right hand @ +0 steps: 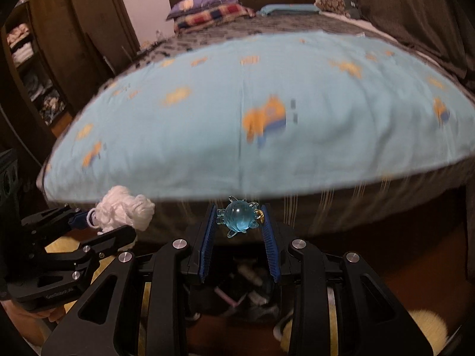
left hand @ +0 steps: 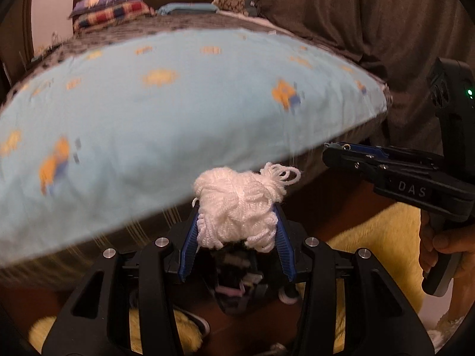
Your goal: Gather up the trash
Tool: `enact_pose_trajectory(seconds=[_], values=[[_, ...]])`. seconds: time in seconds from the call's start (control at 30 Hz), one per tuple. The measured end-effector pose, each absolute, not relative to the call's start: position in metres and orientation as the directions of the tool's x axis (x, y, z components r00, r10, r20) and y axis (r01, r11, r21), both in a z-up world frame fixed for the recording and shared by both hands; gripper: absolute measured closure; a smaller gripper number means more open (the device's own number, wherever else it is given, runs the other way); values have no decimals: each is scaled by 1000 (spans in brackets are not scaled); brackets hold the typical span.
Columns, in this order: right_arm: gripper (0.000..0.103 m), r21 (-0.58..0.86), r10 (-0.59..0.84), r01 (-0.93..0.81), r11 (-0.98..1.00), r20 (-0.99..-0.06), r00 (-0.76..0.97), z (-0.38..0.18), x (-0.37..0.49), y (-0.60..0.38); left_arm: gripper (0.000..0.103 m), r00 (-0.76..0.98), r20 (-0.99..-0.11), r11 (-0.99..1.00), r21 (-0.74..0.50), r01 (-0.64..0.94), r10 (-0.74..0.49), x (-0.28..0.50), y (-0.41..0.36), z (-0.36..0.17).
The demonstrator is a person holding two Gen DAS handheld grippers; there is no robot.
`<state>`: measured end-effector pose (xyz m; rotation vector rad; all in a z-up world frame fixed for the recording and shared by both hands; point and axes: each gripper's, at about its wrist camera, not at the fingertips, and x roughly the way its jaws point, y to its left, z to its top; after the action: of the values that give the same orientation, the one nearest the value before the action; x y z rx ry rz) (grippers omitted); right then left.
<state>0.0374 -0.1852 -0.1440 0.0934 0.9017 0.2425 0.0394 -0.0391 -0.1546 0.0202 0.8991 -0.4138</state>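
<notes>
We hold the left hand-held gripper (left hand: 237,213) low in front of the bed (left hand: 166,29), level with the mattress edge and pointing toward it, its blue-padded jaws closed on a tangled wad of white yarn (left hand: 237,204) that bulges out above and between the pads, a few loose loops sticking up at its upper right. In the left wrist view the right hand-held gripper (left hand: 329,154) reaches in from the right side, near the yarn but apart from it, with our fingers (left hand: 445,243) wrapped around its handle. In the right wrist view that same gripper points at the bed edge too, its jaws pinching a small translucent blue figurine (right hand: 239,218) with a rounded body and short stubby limbs; the toy sits between the tips of the pads (right hand: 207,237), touching both. The two grippers sit side by side at about the same height. A light blue sheet (right hand: 267,112) with orange and blue cartoon prints covers the near part of the mattress, blurred, and stacked pillows (right hand: 207,9) lie at the far end against the headboard. Below the grippers we see a yellow furry rug (left hand: 377,237) on the floor. No bin or bag can be made out in either view.
</notes>
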Motion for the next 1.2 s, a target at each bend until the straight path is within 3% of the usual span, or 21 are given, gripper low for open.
enact_pose_trajectory(seconds=[0.53,0.97,1.03,1.1,1.2], values=[[71,211,214,-55,976,-884,415,-288,36,-187,59,337,-897,934,-184,305,-287,40,-51,-303],[70,224,211,0,975,-920,330,-336,54,-182,56,235,-931,932,-204,299,-279,57,-64,-351],[66,220,204,9,976,-921,332,-337,55,-184,49,233,-934,937,-198,290,-269,58,-63,-353],[51,223,204,19,975,-917,342,-332,56,-190,44,240,-934,941,-194,278,-263,57,-61,-351],[40,213,187,31,976,-910,370,-322,55,-196,37,276,-931,950,-169,262,-241,56,-57,-339]])
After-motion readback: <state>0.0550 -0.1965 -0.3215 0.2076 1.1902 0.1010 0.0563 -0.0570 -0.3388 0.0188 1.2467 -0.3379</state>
